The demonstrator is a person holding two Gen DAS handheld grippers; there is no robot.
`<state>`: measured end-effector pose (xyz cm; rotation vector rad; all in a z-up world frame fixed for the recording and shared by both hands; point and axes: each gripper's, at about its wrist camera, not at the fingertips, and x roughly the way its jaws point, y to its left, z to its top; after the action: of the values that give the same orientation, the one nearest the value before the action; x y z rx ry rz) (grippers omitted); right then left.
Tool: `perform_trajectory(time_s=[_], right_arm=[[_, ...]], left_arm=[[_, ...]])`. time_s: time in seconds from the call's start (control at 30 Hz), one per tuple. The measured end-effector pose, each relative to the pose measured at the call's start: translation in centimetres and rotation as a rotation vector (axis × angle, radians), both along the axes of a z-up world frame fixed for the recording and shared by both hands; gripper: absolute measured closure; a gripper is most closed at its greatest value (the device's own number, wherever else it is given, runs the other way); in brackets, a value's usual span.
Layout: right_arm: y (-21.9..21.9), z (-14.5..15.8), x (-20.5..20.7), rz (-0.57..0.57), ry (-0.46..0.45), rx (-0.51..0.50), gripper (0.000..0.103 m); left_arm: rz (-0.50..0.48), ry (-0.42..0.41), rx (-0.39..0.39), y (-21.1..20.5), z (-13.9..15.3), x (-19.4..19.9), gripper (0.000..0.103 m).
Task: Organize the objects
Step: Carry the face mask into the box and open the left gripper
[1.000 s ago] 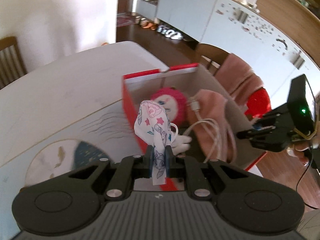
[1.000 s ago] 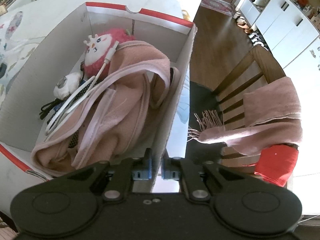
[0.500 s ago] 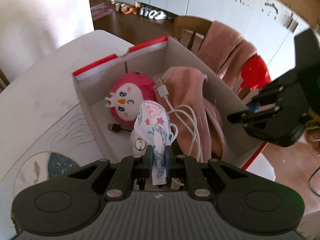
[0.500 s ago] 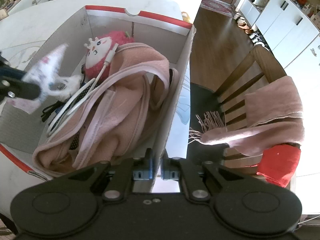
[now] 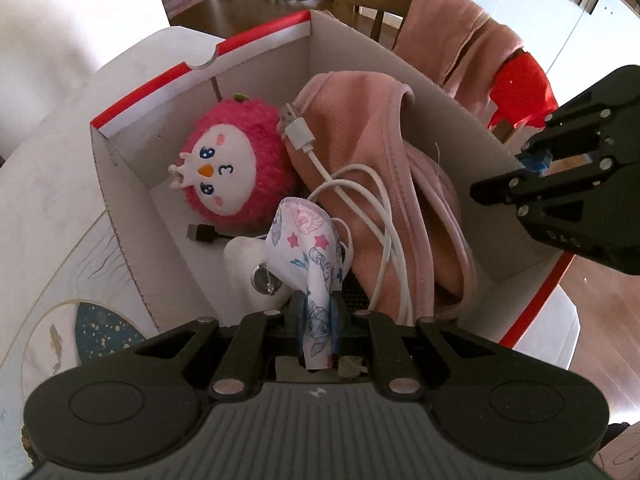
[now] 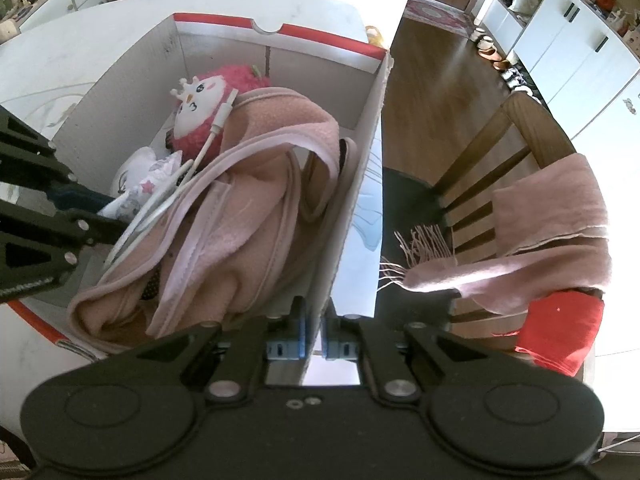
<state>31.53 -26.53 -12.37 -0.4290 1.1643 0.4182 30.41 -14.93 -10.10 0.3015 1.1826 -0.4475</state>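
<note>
A white tabletop (image 5: 44, 208) with a faint line drawing and a dark blue starry roundel is seen at the left, and on it, towards its right edge, a white cardboard box with a red rim (image 5: 256, 42) stands open. The left gripper (image 5: 318, 308) is held over the near end of the box, its jaws clamped on a small white child's face mask printed with pink stars and ponies (image 5: 308, 240), which is pinched at its lower end and stands up between the fingers above the box's contents. Under the mask a white rounded plastic device with a silver disc (image 5: 256, 272) is lodged against the left wall of the box, and a black USB plug (image 5: 200, 233) lies just beyond it. At the far left corner of the box a fluffy pink round plush toy with a white face and a small crown (image 5: 230, 168) is resting. A coiled white USB cable (image 5: 356, 196) is draped over a pink fleece garment (image 5: 360, 136) that fills the right half of the box. The right wall of the box is gripped by the right gripper (image 6: 316, 320), whose blue-padded jaws are closed on the cardboard edge. Beyond the table's right edge a wooden chair (image 6: 512, 148) is draped with a pink fringed scarf (image 6: 540, 240) and a red cloth (image 6: 560, 332)
</note>
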Motion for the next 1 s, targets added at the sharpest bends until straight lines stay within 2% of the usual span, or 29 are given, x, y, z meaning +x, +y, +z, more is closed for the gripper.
perform_trajectory(time_s=[0.07, 0.1, 0.17, 0.23, 0.27, 0.7, 0.93, 1.0], right_arm=[[0.0, 0.0, 0.0, 0.001, 0.0, 0.002, 0.098], [0.0, 0.0, 0.0, 0.0, 0.0, 0.003, 0.098], [0.0, 0.0, 0.0, 0.0, 0.001, 0.005, 0.098], [-0.1, 0.0, 0.1, -0.003, 0.003, 0.008, 0.097], [0.0, 0.0, 0.0, -0.002, 0.003, 0.008, 0.097], [0.0, 0.1, 0.0, -0.002, 0.004, 0.008, 0.097], [-0.1, 0.0, -0.1, 0.005, 0.005, 0.0, 0.095], [-0.1, 0.0, -0.1, 0.007, 0.006, -0.005, 0.094]], left_arm=[[-0.004, 0.003, 0.005, -0.1, -0.1, 0.1, 0.089], [-0.007, 0.007, 0.006, -0.1, -0.2, 0.1, 0.083], [-0.013, 0.003, 0.013, -0.1, -0.3, 0.0, 0.068], [-0.009, -0.021, 0.02, 0.0, -0.1, -0.3, 0.04], [-0.006, -0.035, 0.016, 0.2, 0.1, -0.4, 0.037], [0.086, -0.075, -0.127, 4.3, 4.6, -1.7, 0.036], [0.167, -0.131, -0.168, 8.6, 7.4, -3.0, 0.035], [0.208, -0.151, -0.168, 10.8, 8.1, -3.4, 0.03]])
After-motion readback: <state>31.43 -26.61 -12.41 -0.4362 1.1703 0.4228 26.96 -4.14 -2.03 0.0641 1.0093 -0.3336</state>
